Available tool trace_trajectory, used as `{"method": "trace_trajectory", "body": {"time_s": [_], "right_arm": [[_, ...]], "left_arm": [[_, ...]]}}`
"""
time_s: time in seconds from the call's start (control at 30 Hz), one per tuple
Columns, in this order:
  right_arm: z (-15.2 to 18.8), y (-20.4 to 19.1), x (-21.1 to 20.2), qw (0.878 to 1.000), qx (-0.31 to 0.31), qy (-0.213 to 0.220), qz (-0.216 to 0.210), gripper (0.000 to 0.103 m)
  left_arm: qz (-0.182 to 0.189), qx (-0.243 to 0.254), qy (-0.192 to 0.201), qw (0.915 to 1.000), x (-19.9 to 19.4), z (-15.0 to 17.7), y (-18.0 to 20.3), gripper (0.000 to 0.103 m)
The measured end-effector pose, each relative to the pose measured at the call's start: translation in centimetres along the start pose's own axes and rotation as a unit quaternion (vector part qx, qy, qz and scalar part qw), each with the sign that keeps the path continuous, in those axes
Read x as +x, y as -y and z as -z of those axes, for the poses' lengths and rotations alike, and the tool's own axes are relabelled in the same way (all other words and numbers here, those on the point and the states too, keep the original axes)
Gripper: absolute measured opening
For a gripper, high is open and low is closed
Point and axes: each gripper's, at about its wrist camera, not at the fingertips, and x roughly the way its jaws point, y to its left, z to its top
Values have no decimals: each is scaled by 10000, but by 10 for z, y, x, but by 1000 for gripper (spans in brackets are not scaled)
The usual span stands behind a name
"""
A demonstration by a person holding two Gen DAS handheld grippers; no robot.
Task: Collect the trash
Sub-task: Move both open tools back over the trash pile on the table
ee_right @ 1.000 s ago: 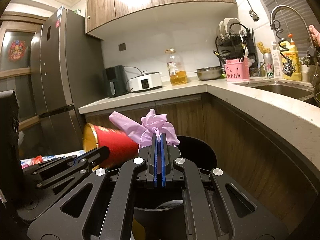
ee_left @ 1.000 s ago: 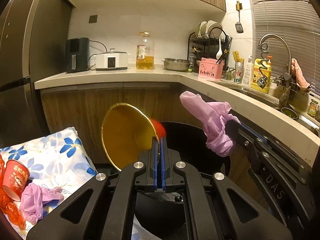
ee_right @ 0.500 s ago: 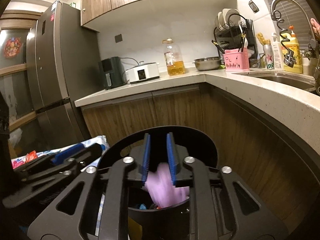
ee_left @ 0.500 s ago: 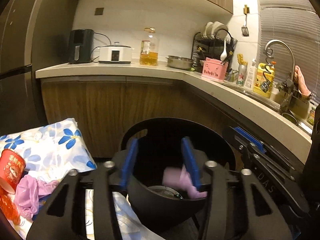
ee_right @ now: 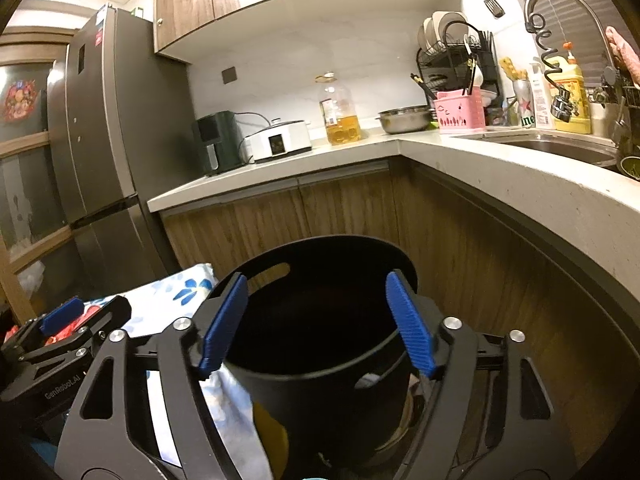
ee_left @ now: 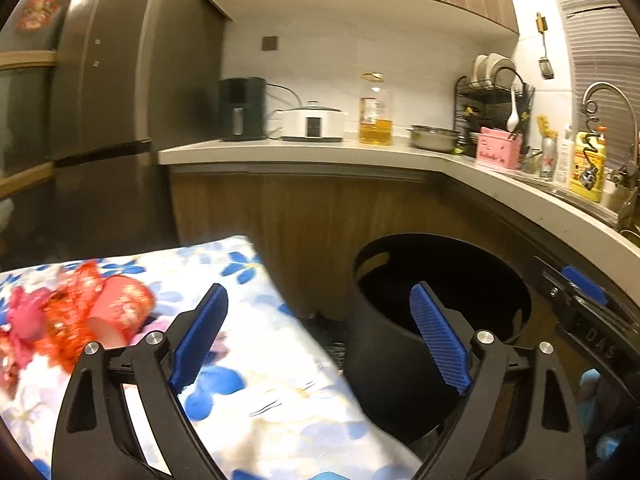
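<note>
Both claws are spread wide and empty: the left gripper hangs over the edge of the floral cloth beside the black bin, and the right gripper sits right over the bin's mouth. Farther left on the cloth, well apart from the bin, the red cup lies on its side among red and pink scraps. A hasty reach could nudge the cup so it rolls off, pinch the loose cloth, or knock the bin.

Matt black plastic bin, floral cloth, wood-grain cabinets, glossy steel bowl.
</note>
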Motion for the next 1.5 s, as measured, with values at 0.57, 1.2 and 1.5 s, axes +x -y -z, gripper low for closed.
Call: {"method": "trace_trajectory", "body": {"time_s": [0.57,1.2,1.5], "right_arm": [[28,-58,-37,9989,-326,17,-339,74],[61,-148,-21,9902,-773,-429,-1082,74],[74,-198,16,9829,-974,-762,-1367,74]], "left_arm": [[-1128,-419,-30,9927,-62,36,-79,89],[-1898,-704,71,9793,-96,59,-151,89],[-2215,-954,133,9704,-103,63,-188,89]]}}
